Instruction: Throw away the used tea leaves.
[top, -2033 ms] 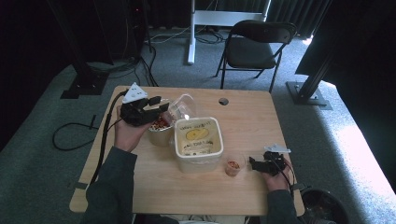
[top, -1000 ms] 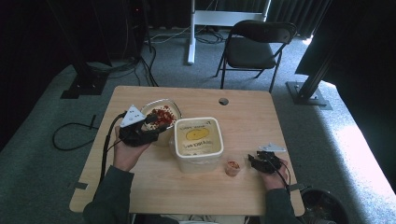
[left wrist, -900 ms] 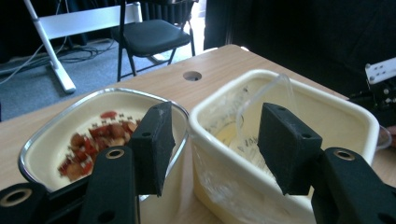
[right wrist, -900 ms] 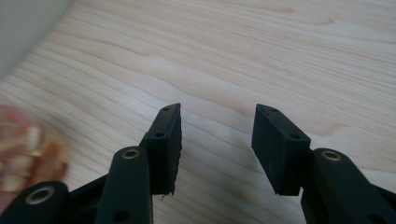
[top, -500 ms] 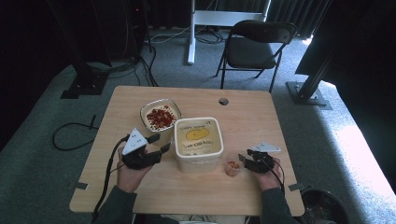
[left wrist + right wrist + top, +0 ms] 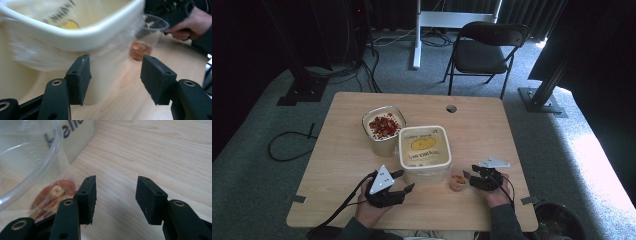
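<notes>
A small clear cup [image 6: 457, 181] with reddish pieces in its bottom stands on the wooden table [image 6: 492, 130], right of a large cream lidded tub [image 6: 424, 147]. My right gripper [image 6: 468, 179] is just right of the cup. In the right gripper view the right gripper [image 6: 116, 178] is open over bare wood, with the cup [image 6: 53, 192] outside its left jaw. My left gripper [image 6: 404, 181] sits near the front edge. Its jaws have just been opening and hold nothing. The left gripper [image 6: 115, 58] faces the tub [image 6: 75, 32], with the cup [image 6: 141, 47] beyond.
An open round container [image 6: 383, 125] of red pieces stands behind the tub at its left. A cable hole [image 6: 451, 108] lies near the table's far edge. A folding chair [image 6: 487, 50] stands beyond the table, and a bin [image 6: 557, 222] sits on the floor at the right.
My left gripper has left the round container, which now rests on the table, and has come down toward the front edge. My right gripper has edged left toward the cup.
</notes>
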`<state>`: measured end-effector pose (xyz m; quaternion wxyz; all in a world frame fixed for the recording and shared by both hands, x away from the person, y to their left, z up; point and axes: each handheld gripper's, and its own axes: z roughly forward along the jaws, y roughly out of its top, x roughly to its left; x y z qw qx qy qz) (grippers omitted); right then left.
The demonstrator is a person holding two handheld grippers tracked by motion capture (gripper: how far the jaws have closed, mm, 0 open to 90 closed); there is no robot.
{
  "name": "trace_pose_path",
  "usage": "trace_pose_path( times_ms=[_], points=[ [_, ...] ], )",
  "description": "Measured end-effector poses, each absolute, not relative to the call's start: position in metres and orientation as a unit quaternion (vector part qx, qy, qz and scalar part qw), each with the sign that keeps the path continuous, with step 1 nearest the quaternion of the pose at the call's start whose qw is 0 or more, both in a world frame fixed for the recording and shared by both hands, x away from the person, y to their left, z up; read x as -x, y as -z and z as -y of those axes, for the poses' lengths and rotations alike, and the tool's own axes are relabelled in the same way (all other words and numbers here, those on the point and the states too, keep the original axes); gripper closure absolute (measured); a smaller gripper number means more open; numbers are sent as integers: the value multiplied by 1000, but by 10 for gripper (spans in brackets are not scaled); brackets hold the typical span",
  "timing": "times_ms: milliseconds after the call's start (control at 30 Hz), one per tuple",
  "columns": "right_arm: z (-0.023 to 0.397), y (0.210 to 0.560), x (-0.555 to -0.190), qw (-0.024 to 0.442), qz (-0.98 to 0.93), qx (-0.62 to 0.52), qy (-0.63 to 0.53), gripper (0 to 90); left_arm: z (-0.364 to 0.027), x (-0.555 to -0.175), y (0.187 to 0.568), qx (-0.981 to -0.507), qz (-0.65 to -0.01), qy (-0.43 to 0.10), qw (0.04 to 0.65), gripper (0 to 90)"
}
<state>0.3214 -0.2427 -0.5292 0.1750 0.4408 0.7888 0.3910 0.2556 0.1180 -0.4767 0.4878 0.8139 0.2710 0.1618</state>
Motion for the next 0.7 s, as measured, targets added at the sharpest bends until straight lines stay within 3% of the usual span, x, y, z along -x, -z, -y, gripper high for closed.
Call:
trace_pose_path(
  times_ms=[467,700],
  points=[
    [209,530,-299,148,-816,-391,-398,505,-75,-259,510,-841,-214,-99,487,387],
    [194,532,-294,136,-828,-371,-398,509,-66,-263,518,-843,-214,-90,486,288]
  ],
)
